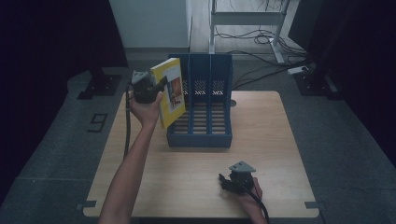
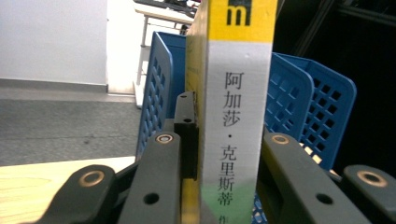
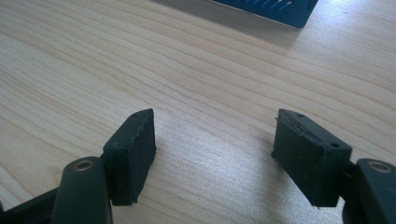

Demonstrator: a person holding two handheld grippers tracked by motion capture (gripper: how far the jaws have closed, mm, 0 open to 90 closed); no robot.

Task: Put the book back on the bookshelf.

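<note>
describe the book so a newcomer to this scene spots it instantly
Start at the light wooden table and find the blue slotted plastic file rack at its far side. At the rack's left edge, the left gripper holds a yellow softcover book upright in the air, clamped across its spine. It is the sole yellow thing here, and its white-and-yellow spine bears black Chinese characters.

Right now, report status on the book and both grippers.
Left gripper shut on yellow book, held above blue file rack, left side. Right gripper open, low over table. Rack slots clear.
</note>
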